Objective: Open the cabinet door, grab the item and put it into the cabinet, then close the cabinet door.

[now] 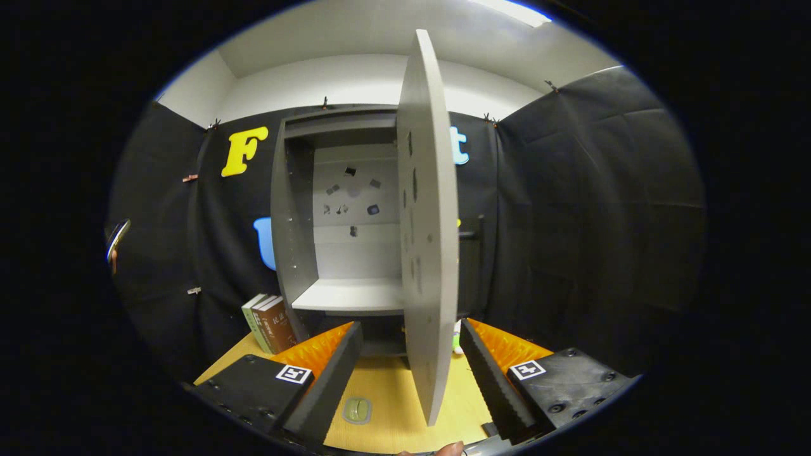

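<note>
The tall grey cabinet (329,209) stands open against the booth wall on the light wooden surface (393,405), and its flat grey door (427,228) is swung out edge-on toward the camera, its free edge reaching down between the 2 fingers of the hand-held gripper (412,373). The fingers are spread wide and hold nothing; the door edge sits in the gap, nearer the right finger, and I cannot tell whether either finger touches it. Inside, the pale shelf (351,294) is bare, with small stickers (355,190) on the back panel above it.

The opening step looks done or nearly so, and the grab comes next. A small white-and-green item (456,335) peeks out just behind the door's lower edge, beside the right finger; it is mostly hidden, so what it is stays uncertain, though it may be the thing to stow. A small greenish pad-like object (358,410) lies on the surface just ahead of the left finger, and 3 upright books (269,323) lean beside the cabinet's left foot.

To do this well, leave the door wide enough that the shelf mouth stays clear, back the fingers off the door without nudging it shut, then approach the item from the door's open side with the fingers wide.
</note>
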A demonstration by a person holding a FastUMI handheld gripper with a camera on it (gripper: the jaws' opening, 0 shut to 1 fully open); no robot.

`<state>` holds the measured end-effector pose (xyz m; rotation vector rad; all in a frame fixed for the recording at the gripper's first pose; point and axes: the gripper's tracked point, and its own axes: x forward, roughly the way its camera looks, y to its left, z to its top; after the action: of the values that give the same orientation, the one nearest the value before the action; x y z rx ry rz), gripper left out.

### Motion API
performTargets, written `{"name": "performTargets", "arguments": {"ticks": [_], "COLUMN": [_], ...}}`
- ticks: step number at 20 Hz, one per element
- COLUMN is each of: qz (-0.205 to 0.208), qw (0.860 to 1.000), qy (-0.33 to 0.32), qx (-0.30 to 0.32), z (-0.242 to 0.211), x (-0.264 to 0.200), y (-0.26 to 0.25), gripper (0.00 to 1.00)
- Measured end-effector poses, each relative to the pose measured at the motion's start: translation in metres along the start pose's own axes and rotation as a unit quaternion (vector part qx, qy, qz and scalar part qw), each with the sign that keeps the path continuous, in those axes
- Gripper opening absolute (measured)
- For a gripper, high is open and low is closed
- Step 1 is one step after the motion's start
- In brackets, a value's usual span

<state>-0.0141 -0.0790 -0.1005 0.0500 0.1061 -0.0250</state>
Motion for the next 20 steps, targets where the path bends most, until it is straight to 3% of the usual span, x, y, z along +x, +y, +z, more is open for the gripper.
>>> {"name": "performTargets", "arguments": {"ticks": [6,11,20], "qz": [0.058,0.082,0.072], "qw": [0.993,0.982,0.948], "qy": [0.102,0.169,0.308], "qx": [-0.001,0.013,-0.033], "z": [-0.096,-0.171,-0.327], "x": [0.036,0.073,0.136], "y": [0.072,0.105,0.111], "gripper": [0.98,0.99,0.99]}}
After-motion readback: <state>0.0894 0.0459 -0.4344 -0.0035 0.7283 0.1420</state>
